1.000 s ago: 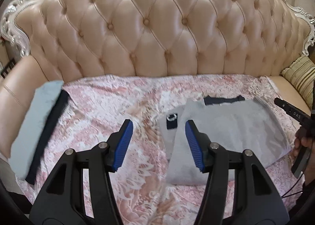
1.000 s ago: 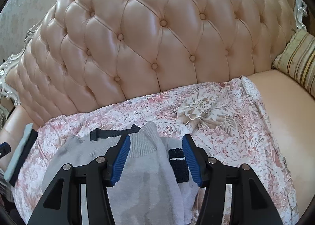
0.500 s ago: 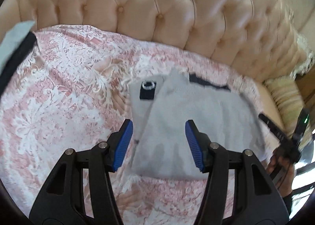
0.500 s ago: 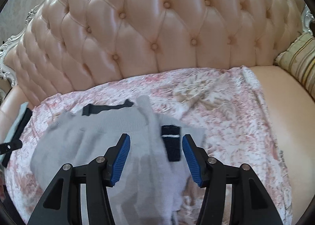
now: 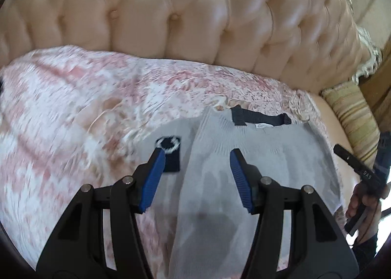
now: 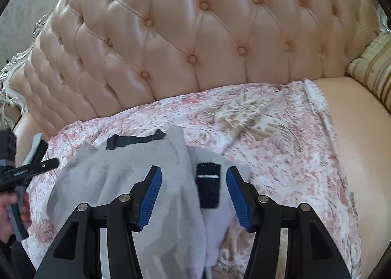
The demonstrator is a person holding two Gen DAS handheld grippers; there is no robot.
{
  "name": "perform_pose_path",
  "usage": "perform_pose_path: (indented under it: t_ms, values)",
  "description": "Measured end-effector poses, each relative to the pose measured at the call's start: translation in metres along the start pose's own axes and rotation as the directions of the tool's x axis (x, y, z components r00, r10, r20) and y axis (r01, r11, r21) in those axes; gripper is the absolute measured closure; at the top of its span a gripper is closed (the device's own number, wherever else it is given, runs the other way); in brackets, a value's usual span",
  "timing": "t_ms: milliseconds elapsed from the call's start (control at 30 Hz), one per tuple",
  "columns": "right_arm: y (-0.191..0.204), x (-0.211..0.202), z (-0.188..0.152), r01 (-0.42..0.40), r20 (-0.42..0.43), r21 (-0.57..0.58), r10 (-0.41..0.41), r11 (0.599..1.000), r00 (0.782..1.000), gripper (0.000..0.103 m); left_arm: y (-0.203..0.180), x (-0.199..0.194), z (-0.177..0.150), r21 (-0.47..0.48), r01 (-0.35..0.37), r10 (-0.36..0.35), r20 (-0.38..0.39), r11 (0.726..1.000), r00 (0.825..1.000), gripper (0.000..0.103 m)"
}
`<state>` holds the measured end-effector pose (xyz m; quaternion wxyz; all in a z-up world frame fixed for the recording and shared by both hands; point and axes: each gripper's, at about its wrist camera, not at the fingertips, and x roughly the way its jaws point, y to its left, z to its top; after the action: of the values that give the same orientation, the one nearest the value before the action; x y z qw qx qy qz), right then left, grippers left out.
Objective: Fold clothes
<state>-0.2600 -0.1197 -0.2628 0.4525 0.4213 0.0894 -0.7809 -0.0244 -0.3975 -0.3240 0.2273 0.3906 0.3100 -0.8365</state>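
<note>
Both tongs, left and right, wide open, empty, hovering over grey sweater.

A sofa takes up both views, its tufted backrest in glossy peach leather with buttons sunk into the diamond folds. A silver carved frame edges the backrest at the left of the right wrist view (it shows again at the far right of the left one). A pink and white floral cover lies spread over the seat. A striped cushion leans in the corner beside bare seat leather.
</note>
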Motion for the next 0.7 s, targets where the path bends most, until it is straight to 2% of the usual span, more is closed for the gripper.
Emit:
perform_pose_path:
  t_ms: [100,267,300,333,367,400,433,467,500,700]
  values:
    - [0.007,0.011,0.003,0.032,-0.018,-0.049,-0.033,0.998,0.999,0.047,-0.002,0.017,0.009,0.027,0.007,-0.006,-0.030,1.000,1.000,0.044]
    - [0.017,0.032,0.012,0.017,-0.046,-0.092,-0.022,0.996,0.999,0.047,-0.006,0.030,0.010,0.059,0.019,-0.016,-0.056,0.998,0.998,0.046]
    - [0.018,0.036,0.013,0.007,-0.053,-0.093,-0.012,0.996,0.999,0.047,-0.007,0.032,0.010,0.061,0.021,-0.018,-0.057,0.998,0.998,0.046]
    - [0.019,0.040,0.013,-0.002,-0.062,-0.092,-0.004,0.996,0.998,0.052,-0.007,0.034,0.011,0.063,0.023,-0.020,-0.057,0.998,0.998,0.047]
    - [0.021,0.043,0.014,-0.010,-0.070,-0.091,0.004,0.996,0.998,0.070,-0.008,0.035,0.011,0.066,0.024,-0.020,-0.060,0.998,0.998,0.052]
    - [0.023,0.046,0.012,-0.006,-0.081,-0.097,-0.002,0.995,0.997,0.079,-0.009,0.038,0.011,0.071,0.021,-0.016,-0.072,0.997,0.997,0.067]
    - [0.024,0.048,0.011,0.007,-0.093,-0.108,-0.018,0.994,0.995,0.094,-0.010,0.043,0.011,0.077,0.013,-0.007,-0.090,0.997,0.996,0.078]
    - [0.023,0.050,0.009,0.022,-0.104,-0.114,-0.034,0.993,0.994,0.096,-0.009,0.047,0.012,0.077,0.004,0.004,-0.105,0.997,0.994,0.089]
    - [0.021,0.050,0.008,0.024,-0.107,-0.105,-0.035,0.994,0.994,0.096,-0.008,0.049,0.012,0.071,0.005,0.003,-0.115,0.997,0.993,0.092]
    - [0.007,0.023,0.021,-0.006,-0.031,-0.009,0.006,1.000,0.999,0.098,-0.010,0.028,0.019,0.052,0.040,-0.039,-0.027,0.998,0.999,0.095]
